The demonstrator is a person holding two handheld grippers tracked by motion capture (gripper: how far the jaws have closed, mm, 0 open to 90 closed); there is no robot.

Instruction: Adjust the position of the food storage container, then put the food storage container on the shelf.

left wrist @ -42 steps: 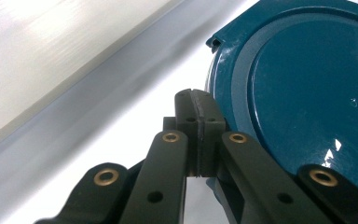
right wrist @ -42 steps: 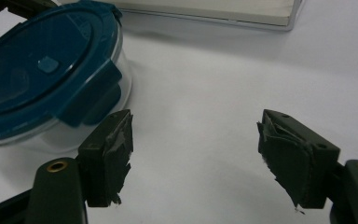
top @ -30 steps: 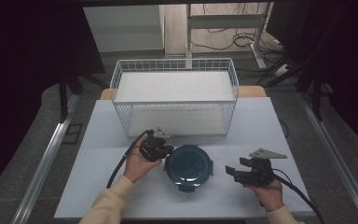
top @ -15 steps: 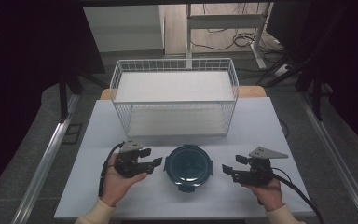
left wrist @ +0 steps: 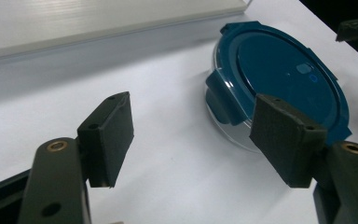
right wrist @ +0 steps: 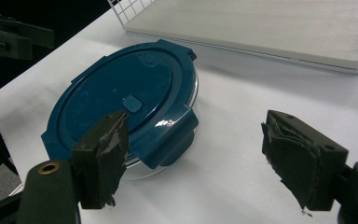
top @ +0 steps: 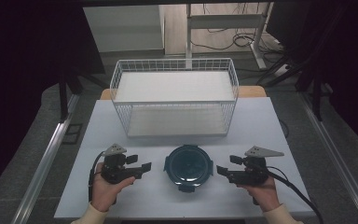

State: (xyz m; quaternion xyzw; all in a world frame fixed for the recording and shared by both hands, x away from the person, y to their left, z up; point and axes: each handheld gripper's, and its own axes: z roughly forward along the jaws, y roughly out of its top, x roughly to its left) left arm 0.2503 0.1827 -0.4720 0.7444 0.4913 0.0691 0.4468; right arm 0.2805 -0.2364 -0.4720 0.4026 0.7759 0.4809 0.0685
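Container: round clear-bodied container (top: pixel 188 167) with a dark teal lid (right wrist: pixel 121 100); four latch tabs folded down over the rim, small raised button at lid centre.
Position: flat on the white table (top: pixel 177 200), between the two sets of fingers, touching neither.
Left gripper (top: pixel 142 168): jaws spread wide, nothing between them; container just beyond its right-hand pad.
Right gripper (top: pixel 221 171): jaws spread wide, empty; container just beyond its left-hand pad.
Background: white wire basket (top: pixel 175 100) beyond the container.
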